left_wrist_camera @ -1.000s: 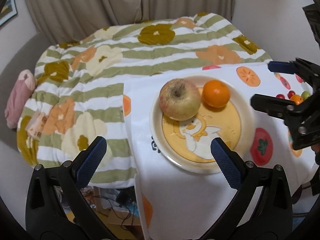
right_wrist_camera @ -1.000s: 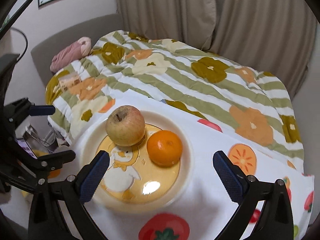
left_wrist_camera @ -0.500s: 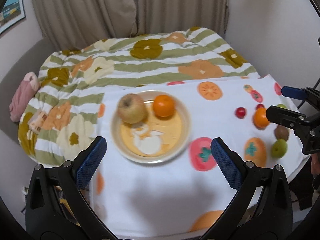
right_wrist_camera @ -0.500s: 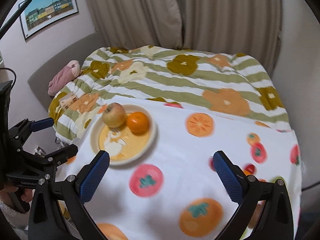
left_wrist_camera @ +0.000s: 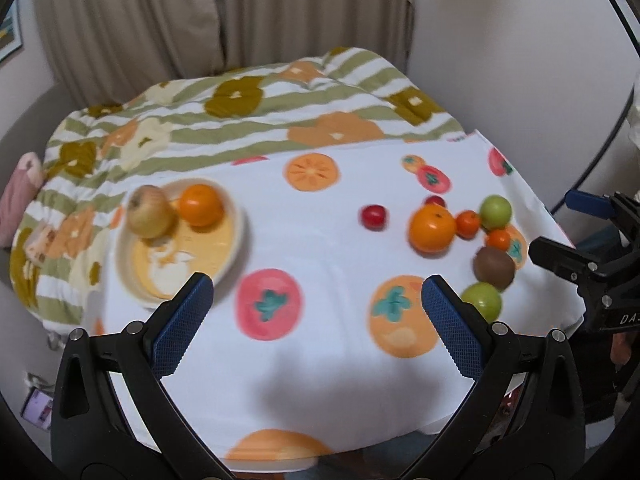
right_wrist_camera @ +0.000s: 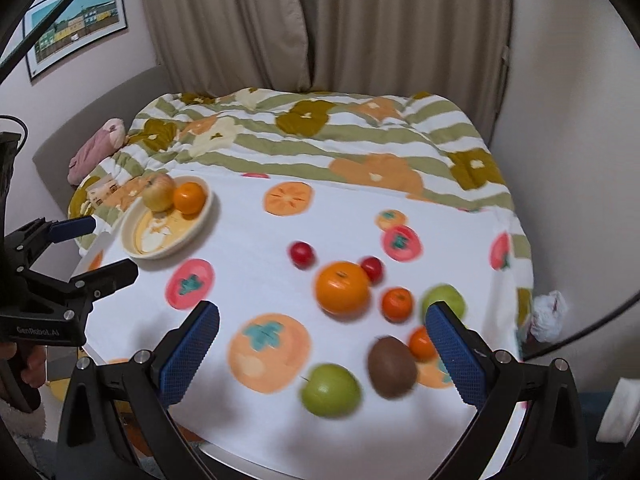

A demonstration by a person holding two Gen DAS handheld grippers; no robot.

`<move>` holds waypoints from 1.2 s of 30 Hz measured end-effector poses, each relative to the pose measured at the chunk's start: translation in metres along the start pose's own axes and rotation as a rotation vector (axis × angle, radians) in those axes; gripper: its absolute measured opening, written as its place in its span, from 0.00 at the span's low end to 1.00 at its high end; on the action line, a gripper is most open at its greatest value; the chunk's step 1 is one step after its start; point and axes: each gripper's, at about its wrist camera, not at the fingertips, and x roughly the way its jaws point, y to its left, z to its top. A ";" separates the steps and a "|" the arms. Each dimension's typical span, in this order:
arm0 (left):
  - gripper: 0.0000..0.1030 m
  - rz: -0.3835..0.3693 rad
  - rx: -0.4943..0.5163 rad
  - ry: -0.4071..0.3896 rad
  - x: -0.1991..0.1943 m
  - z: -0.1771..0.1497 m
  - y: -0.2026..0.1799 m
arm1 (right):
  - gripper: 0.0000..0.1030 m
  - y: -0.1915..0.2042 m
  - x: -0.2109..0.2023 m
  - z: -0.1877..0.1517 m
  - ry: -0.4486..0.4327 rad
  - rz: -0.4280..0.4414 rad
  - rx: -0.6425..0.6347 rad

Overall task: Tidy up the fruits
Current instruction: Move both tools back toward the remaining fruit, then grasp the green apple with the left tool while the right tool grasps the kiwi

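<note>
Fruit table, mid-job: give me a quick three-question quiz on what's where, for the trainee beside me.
1. True or false: the plate already holds an apple and an orange.
2. What is the right claw holding?
A. the kiwi
B. the big orange
C. nothing, it is open
3. Fill in: the number of green apples loose on the tablecloth is ____.

Key: 1 true. 2 C. 3 two: one near the front edge beside the kiwi, the other farther back, near the small oranges.
</note>
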 end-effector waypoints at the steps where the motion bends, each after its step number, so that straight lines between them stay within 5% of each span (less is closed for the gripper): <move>1: 1.00 -0.002 0.010 0.007 0.005 -0.002 -0.009 | 1.00 -0.009 0.000 -0.006 0.004 -0.003 0.012; 9: 1.00 -0.057 0.061 0.069 0.042 -0.021 -0.064 | 1.00 -0.055 0.016 -0.042 0.057 -0.021 0.075; 24: 0.98 -0.174 0.205 0.113 0.088 -0.052 -0.140 | 0.94 -0.080 0.050 -0.064 0.083 0.000 0.095; 36: 0.67 -0.185 0.231 0.185 0.117 -0.058 -0.160 | 0.85 -0.086 0.074 -0.073 0.129 0.040 0.105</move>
